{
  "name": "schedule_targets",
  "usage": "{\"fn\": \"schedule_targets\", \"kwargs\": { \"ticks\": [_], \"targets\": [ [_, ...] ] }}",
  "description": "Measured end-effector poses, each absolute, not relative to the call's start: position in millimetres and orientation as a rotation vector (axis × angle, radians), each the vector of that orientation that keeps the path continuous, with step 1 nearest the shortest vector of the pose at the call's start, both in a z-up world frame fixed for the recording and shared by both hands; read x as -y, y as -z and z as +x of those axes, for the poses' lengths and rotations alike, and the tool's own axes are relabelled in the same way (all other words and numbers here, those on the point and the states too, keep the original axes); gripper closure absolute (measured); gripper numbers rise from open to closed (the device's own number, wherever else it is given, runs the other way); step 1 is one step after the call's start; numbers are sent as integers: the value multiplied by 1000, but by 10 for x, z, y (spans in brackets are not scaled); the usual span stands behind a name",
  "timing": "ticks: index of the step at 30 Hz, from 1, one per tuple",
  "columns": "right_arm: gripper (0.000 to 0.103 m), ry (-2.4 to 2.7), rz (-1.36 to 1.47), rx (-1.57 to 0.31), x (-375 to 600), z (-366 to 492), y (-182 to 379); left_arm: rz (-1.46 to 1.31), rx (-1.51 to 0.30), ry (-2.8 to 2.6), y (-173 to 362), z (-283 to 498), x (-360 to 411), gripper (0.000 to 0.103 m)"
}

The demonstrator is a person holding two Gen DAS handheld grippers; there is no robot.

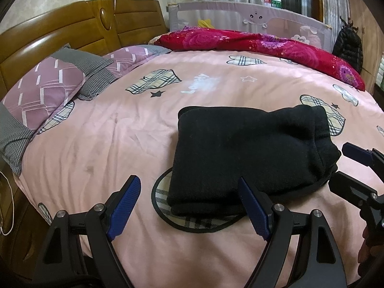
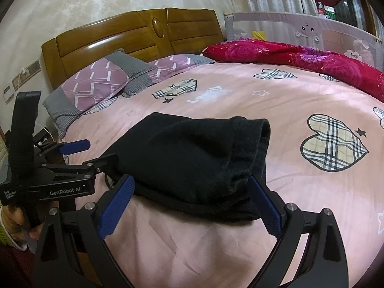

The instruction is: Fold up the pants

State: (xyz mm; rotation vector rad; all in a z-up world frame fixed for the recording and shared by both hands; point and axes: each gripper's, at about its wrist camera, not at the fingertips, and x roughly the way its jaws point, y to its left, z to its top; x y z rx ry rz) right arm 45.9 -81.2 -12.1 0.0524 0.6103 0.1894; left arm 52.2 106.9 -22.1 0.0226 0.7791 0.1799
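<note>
Pink bed [image 1: 96, 144] carries black pants [image 1: 240, 153], folded into a compact stack near its front edge. Left gripper [image 1: 189, 206] and right gripper [image 2: 192, 204] fingers are spread wide, nothing held. Folding is judged finished; only retreat or tidying is needed.

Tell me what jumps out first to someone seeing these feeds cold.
The folded black fleece pants lie as a compact bundle on the pink quilt with plaid hearts, right in front of both grippers. The left gripper and right gripper are both open, holding nothing. Along the far edge lies a crimson floral blanket.
</note>
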Motion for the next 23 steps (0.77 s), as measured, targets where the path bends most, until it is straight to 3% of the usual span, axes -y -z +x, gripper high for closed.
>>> {"fn": "schedule_targets", "kwargs": {
  "ticks": [23],
  "targets": [
    [8,-195,68,-615,773,503,139,31,-770,-191,209,535,-1065,20]
  ]
}}
